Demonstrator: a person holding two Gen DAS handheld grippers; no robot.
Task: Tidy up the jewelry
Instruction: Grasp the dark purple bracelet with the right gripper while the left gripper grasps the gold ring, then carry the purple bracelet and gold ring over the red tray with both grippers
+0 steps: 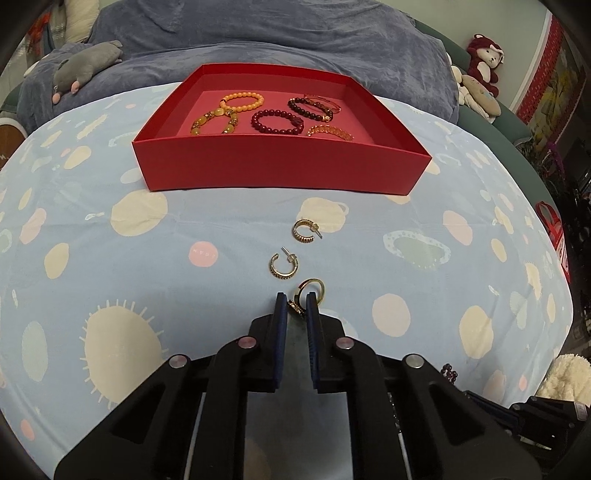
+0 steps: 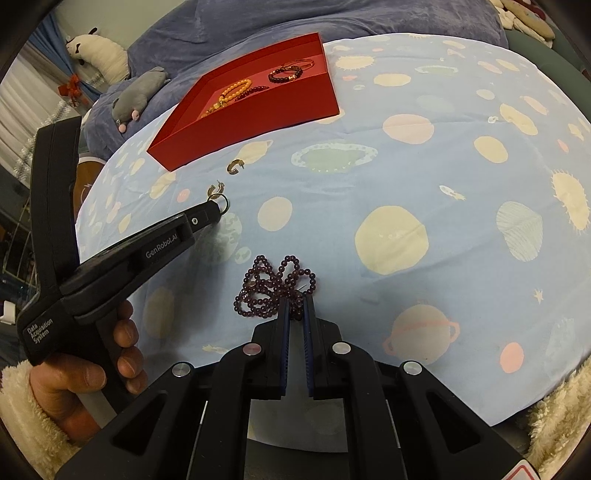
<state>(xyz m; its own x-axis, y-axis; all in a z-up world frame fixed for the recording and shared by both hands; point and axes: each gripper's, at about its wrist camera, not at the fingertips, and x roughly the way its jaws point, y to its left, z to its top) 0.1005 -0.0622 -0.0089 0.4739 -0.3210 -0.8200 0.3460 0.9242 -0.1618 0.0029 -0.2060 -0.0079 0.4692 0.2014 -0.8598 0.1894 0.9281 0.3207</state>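
Jewelry sorting, partway in: the red box [image 1: 280,166] already has a bunch of bead bracelets [image 1: 277,120] lying in it, and what's left is out on the spotty blue bedsheet [image 1: 110,258]. My left gripper [image 1: 296,301] is down at a gold ring [image 1: 312,291] with its jaws narrowed around it, the ring poking up past the fingertips, so I'd call that pinched, though I can't swear it's off the sheet yet. My right gripper [image 2: 295,306] has its jaws almost together right at the edge of a heap of dark purple beads [image 2: 275,286]; a strand seems to sit between the tips, but honestly I can't tell if it's actually caught or just touching. So I reckon both hands are on the grab step, and next is lifting and carrying over the box's near wall, high enough to clear it. Two gold hoop earrings [image 1: 306,230] [image 1: 282,266] lie on the sheet between the left tool and the box, basically right on the route, so I'd go over them rather than drag through. That bead pile is a loopy tangle and will probably dangle and snag. Further back there's a gray plush [image 1: 86,66] on the blue blanket [image 1: 258,33], well out of the way.
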